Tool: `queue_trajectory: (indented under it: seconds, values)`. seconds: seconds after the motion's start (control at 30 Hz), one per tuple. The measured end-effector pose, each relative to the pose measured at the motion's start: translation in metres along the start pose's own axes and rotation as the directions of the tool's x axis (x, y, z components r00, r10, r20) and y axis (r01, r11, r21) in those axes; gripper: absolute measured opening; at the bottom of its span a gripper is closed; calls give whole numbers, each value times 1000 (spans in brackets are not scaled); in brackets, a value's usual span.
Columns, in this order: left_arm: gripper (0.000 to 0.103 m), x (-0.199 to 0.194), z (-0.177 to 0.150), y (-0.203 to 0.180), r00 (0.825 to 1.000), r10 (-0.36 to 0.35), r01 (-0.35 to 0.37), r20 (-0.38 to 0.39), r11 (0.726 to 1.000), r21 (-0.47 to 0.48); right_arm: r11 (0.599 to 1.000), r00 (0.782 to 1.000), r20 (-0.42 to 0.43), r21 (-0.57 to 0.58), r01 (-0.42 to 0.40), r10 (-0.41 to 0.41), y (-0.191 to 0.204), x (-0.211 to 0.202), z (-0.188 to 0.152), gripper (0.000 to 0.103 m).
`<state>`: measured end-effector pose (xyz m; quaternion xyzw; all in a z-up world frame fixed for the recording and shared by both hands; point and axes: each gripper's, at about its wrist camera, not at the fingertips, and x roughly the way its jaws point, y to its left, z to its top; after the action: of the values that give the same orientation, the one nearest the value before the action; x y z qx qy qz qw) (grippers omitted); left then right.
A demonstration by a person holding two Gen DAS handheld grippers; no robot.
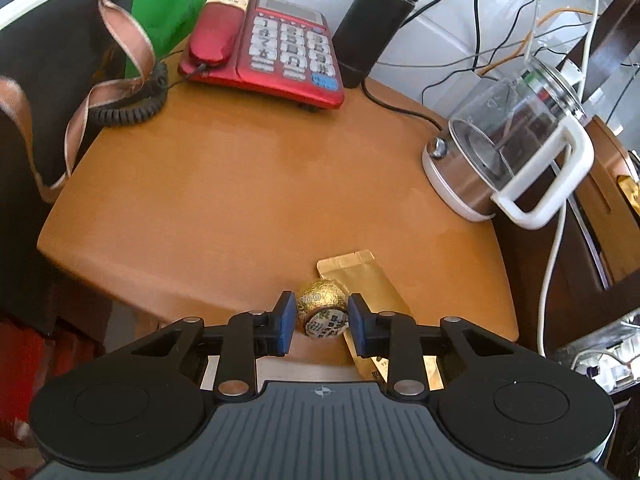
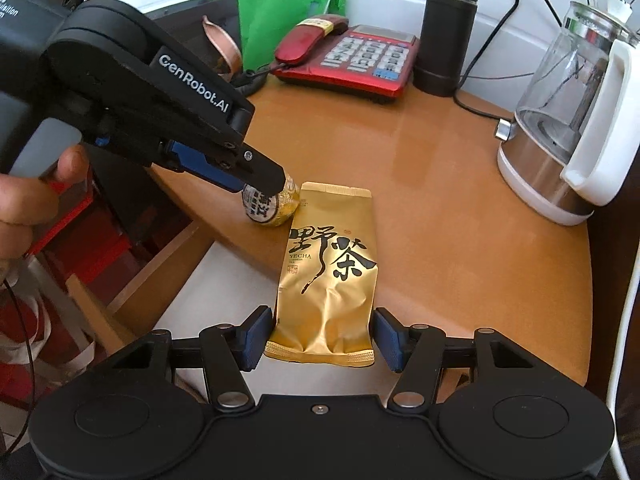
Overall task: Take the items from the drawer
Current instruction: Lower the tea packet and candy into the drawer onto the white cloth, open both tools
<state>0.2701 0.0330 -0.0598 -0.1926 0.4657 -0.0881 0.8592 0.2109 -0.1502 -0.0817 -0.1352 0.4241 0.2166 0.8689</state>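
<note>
Nearest, the right tool (image 2: 323, 338) has its blue pads set against the two side edges of the gold tea pouch (image 2: 330, 276), low down by the bottom seal, so it is pinching the pouch across its width. The pouch hangs half over the near edge of the tabletop (image 2: 460, 248), its upper part lying on the wood and its sealed foot out past the edge, above what looks like the open drawer (image 2: 132, 276). It is probably light and soft — crinkled foil over loose leaf — so it will buckle if squeezed hard and its glossy skin may slide. The stiffer crimped seal or the flat sides just above it seem the best places to take hold.

Just beyond, touching the pouch's upper left corner, sits the foil-wrapped tea ball (image 2: 274, 206) at the near edge of the tabletop. The left tool (image 1: 322, 318) is clamped on it, one pad on each side of its round body. It is likely small, firm and light, but round and foil-smooth — a grip across the widest part should keep it from squirting out.

Farther back, a glass kettle (image 2: 560, 128) stands near the right edge, a red telephone (image 2: 352, 58) and a dark flask (image 2: 450, 32) toward the far edge.
</note>
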Motion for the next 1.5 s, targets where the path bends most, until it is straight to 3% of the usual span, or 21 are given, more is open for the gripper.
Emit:
queue_trajectory:
  seconds: [0.33, 0.6, 1.5]
  values:
    - [21, 2, -31, 3, 997, -12, 16, -80, 999, 41, 1000, 1000, -23, -1, -4, 4, 8, -9, -19, 54]
    - [23, 12, -46, 4, 988, 7, 6, -154, 997, 82, 999, 997, -68, 25, -23, 25, 12, -3, -29, 54]
    - [40, -15, -84, 2, 979, 125, -90, -160, 973, 210, 985, 997, -71, 172, -4, 17, 20, -31, -60, 59]
